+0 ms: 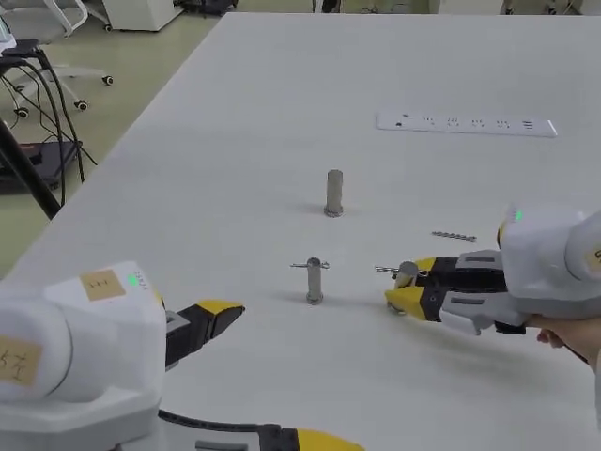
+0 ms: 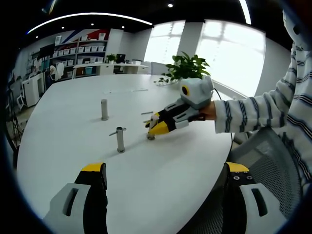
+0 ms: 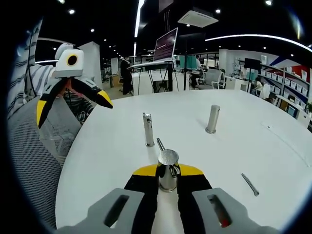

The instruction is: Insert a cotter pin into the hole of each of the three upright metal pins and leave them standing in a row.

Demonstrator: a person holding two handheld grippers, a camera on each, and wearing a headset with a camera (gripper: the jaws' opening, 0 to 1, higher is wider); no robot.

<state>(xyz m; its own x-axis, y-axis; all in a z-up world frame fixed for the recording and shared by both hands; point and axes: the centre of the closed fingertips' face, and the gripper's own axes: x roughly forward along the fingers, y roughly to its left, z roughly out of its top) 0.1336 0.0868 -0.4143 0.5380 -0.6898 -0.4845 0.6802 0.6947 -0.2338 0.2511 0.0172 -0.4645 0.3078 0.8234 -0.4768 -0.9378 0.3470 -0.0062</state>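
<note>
The right tongs (image 1: 404,285) clamp an upright metal pin (image 3: 167,163) at the head view's 3 o'clock; a second pin (image 1: 315,287), cotter pin (image 1: 310,266) through it, stands at its 9 o'clock. The left tongs (image 2: 165,168) gape wide, empty.

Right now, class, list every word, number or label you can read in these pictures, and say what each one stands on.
"57", apparently, handwritten: tan paper sticker on the white-and-yellow left gripper.
Second tan sticker, same gripper: blurred, unreadable.
Long white power strip markings: too small to read.
</note>
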